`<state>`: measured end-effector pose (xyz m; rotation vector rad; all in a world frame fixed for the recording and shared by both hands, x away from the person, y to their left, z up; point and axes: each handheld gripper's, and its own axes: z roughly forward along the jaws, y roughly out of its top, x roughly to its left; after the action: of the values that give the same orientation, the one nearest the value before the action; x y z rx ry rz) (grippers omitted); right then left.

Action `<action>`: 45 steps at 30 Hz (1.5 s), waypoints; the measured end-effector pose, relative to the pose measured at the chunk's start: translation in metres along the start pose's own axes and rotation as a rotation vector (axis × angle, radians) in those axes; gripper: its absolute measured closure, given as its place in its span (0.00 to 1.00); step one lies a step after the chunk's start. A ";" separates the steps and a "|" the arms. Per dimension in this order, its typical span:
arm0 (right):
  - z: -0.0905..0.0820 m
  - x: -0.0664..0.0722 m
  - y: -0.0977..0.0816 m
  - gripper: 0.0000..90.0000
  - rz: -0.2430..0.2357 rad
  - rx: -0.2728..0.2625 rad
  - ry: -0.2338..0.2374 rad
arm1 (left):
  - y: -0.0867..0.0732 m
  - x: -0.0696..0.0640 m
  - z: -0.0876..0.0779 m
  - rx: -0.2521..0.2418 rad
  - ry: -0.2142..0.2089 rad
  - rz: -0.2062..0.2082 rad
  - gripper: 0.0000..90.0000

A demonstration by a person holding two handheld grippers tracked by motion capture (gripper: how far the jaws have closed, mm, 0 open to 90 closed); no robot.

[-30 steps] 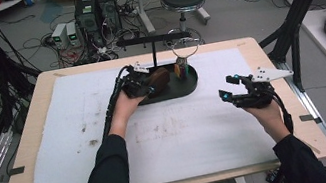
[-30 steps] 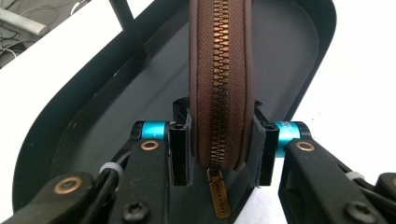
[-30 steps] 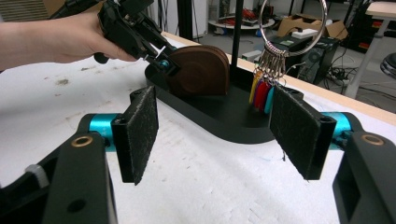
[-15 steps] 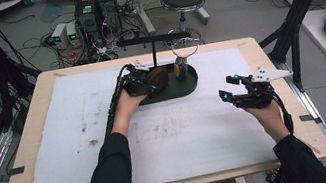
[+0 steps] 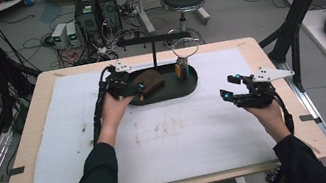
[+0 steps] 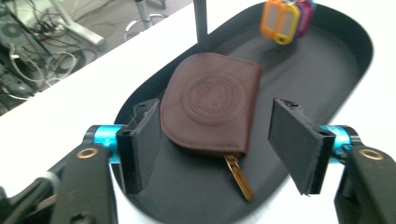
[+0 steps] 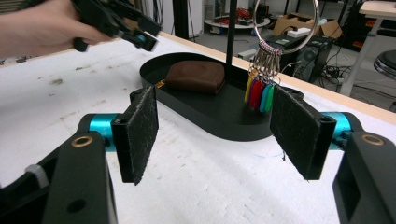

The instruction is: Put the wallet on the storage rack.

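White-padded wooden tabletop [image 5: 170, 141], oval black tray [image 5: 185, 87] at its far middle, brown leather key pouch [image 6: 212, 100] lying in tray's left end, left claw [image 6: 219, 144] just opened, spread, pouch untouched between jaws, right claw [image 7: 217, 126] spread, empty, right of tray.

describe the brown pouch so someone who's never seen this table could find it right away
At the far middle of the table sits a black oval tray with a thin upright post. The brown pouch lies flat at its left end, a round emblem stamped on it and a brass key poking out; the coloured key tags stand at the opposite end.
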<state>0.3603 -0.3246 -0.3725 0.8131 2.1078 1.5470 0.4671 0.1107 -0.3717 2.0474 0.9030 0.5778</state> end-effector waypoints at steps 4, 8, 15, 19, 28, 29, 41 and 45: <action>-0.001 -0.001 -0.001 0.37 0.003 0.002 -0.004 | -0.005 -0.002 -0.024 -0.066 -0.009 0.004 0.36; -0.001 -0.002 -0.001 0.36 0.002 -0.001 -0.012 | -0.013 -0.004 -0.048 -0.123 -0.017 0.005 0.35; 0.002 -0.001 -0.001 0.33 0.011 0.018 -0.018 | -0.031 -0.008 -0.087 -0.210 -0.034 0.008 0.33; 0.003 -0.001 -0.002 0.31 0.012 0.025 -0.028 | -0.045 -0.008 -0.104 -0.253 -0.032 0.004 0.31; 0.003 -0.003 -0.004 0.27 0.036 0.038 -0.047 | -0.078 -0.005 -0.129 -0.318 -0.056 -0.025 0.28; 0.003 -0.004 -0.005 0.26 0.035 0.036 -0.050 | -0.081 -0.005 -0.130 -0.324 -0.060 -0.029 0.28; 0.005 -0.011 -0.012 0.22 0.077 0.058 -0.049 | -0.117 0.006 -0.140 -0.339 -0.055 -0.079 0.25; 0.006 -0.014 -0.013 0.22 0.102 0.053 -0.060 | -0.124 0.004 -0.137 -0.332 -0.048 -0.081 0.24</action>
<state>0.3718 -0.3326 -0.3865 0.9874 2.1018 1.5029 0.3305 0.2330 -0.3951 1.7117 0.7992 0.5896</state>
